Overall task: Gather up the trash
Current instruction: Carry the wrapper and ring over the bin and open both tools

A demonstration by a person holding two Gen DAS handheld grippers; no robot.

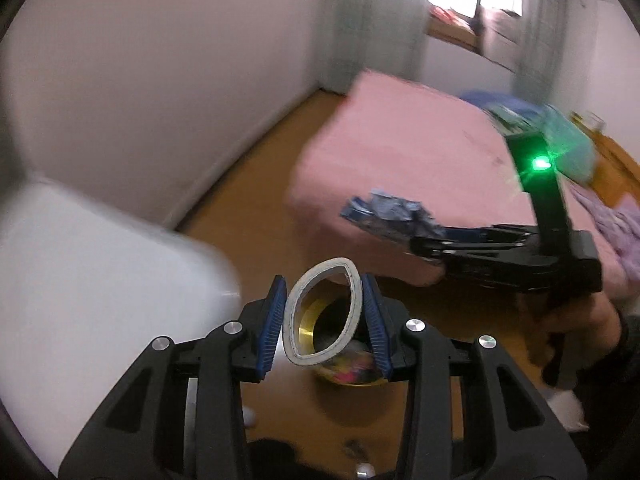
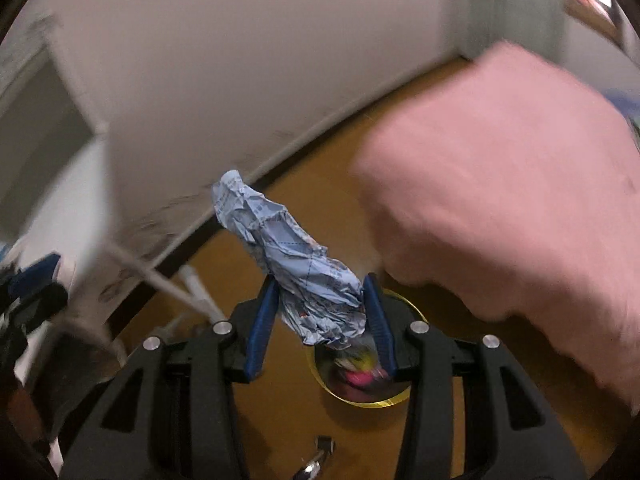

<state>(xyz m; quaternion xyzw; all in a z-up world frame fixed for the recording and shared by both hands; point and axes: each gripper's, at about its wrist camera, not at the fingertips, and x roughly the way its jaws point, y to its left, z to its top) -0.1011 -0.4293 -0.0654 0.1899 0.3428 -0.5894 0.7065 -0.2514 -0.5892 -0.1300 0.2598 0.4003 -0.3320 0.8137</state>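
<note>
Left tool [image 1: 324,312] grips tape ring [image 1: 323,316]; no legible writing.

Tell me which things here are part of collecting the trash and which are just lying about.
Part of the job: squashed tape ring in the left gripper; crumpled blue paper in the right gripper; gold-rimmed bin.
Lying about: pink bed, purple cloth, white furniture.
</note>
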